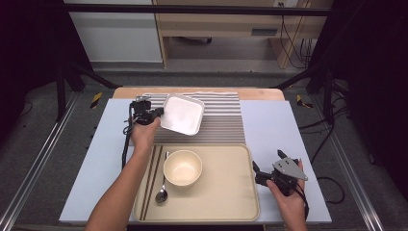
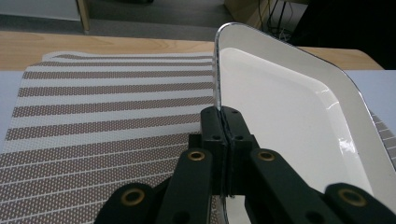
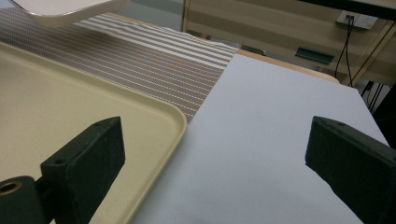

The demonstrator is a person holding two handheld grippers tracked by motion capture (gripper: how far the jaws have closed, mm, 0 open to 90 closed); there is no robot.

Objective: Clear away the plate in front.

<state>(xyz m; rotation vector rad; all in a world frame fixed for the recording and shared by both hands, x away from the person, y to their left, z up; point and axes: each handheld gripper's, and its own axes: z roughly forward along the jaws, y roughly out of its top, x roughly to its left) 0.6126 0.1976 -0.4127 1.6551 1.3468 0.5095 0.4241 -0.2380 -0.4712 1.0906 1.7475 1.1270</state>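
A lab-style recording room: a table (image 1: 269, 120) laid as a mock place setting stands mid-frame between dark frame legs (image 1: 60, 91), with loose cables (image 1: 293, 43) and plain cabinets (image 1: 216, 24) at the top.

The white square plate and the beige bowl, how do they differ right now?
The white square plate is flat and shallow with rounded corners; the beige bowl is round and deep. The plate is tilted above the striped placemat, its rim clamped by the left gripper; the bowl sits upright on the beige tray, touched by neither gripper. The plate is glossy white, the bowl cream. Both look empty.
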